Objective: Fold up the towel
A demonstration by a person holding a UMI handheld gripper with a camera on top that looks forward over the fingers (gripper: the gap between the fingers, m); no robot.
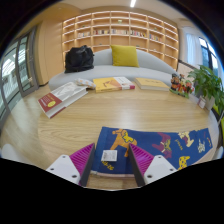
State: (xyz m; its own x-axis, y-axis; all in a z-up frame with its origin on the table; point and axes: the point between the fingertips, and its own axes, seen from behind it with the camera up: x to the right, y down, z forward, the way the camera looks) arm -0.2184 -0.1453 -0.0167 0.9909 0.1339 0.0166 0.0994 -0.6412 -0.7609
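Wooden surface (pixel 100 118) stretches toward a sofa (pixel 110 72) with a yellow cushion (pixel 125 55) and bookshelves (pixel 120 28) behind. Open books (pixel 62 96) lie well beyond. The hand-held gripper (pixel 110 166) is spread wide, and the blue patterned towel (pixel 150 146) lies flat between and just ahead of its fingers.

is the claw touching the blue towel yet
Cannot tell. In the gripper view the claw sits open over the near edge of the blue towel on the wooden table, but no contact or gap shows plainly.
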